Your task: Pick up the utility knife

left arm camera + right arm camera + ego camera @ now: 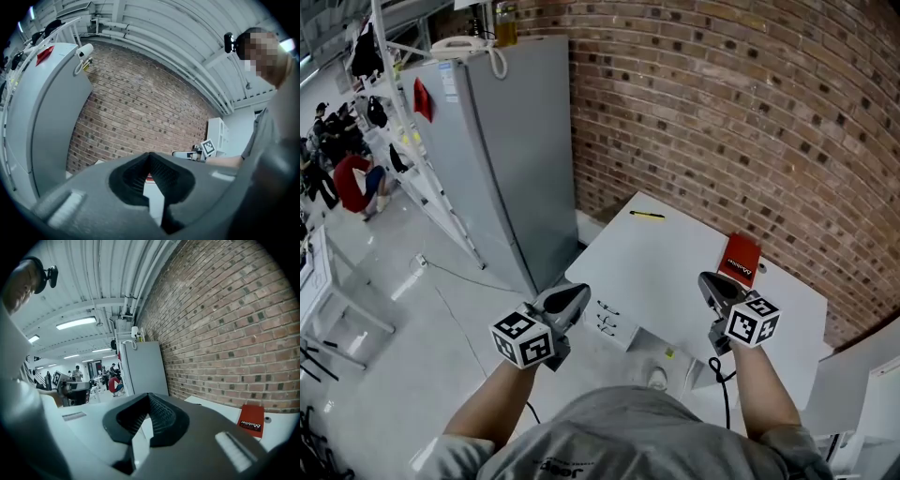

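Note:
The utility knife (647, 215), thin and yellow-and-black, lies near the far left corner of the white table (675, 281). A red box (742, 258) sits toward the table's far right and shows in the right gripper view as the same red box (251, 420). My left gripper (579, 292) hovers at the table's near left edge, jaws shut and empty (150, 154). My right gripper (705, 278) is over the near right part of the table, short of the red box, its jaws (149, 395) also meeting with nothing between them. Both are well short of the knife.
A tall grey cabinet (516, 159) stands left of the table against the brick wall (750, 122). A small white drawer unit (614, 323) sits under the table's near edge. White shelving (862, 394) is at the right. People sit far off at the left (352, 178).

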The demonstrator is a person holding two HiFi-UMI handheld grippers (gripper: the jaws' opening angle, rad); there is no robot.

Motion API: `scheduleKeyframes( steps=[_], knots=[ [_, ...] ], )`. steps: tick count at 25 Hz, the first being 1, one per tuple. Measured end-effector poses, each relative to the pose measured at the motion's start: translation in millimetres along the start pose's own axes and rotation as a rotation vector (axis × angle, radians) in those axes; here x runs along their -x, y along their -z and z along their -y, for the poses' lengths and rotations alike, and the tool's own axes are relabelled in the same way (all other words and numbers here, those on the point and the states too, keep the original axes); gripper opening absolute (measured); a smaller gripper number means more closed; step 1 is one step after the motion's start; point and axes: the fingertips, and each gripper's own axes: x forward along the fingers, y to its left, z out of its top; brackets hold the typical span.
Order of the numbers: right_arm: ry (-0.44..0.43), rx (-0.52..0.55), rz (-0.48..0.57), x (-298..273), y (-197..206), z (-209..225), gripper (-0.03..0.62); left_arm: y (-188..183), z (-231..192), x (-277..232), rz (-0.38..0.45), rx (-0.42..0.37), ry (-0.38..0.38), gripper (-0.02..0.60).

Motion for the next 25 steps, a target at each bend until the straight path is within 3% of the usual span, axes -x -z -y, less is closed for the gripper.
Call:
scheduleKeyframes(
  steps=[5,10,17,20,25],
  knots=[
    [-0.052,0.008,0.001,-36.4,-7.2,44.6,0.009,-0.9,-28.9,-47.4,0.000,-0.018,-0.026,-0.003],
    [-0.103,0.000,0.007,-77.1,-25.3,117.2,0.009,-1.7,-61.3,-114.5,0.006,-0.024,-0.093,-0.003],
    [-0.157,0.011,-0.012,-134.6,-52.8,209.3,0.009,3.3,-115.8,-210.6,0.007,0.044,-0.196,-0.003],
    [-0.145,0.007,-0.011,-156.0,-53.5,227.4,0.009,1.9,-140.5,-228.5,-0.003,0.047,-0.195,-0.002],
    [-0.086,0.019,-0.007,-188.7,-49.4,225.4,0.009,-2.9,-188.1,-232.5,-0.012,0.042,-0.118,-0.003]
  ],
)
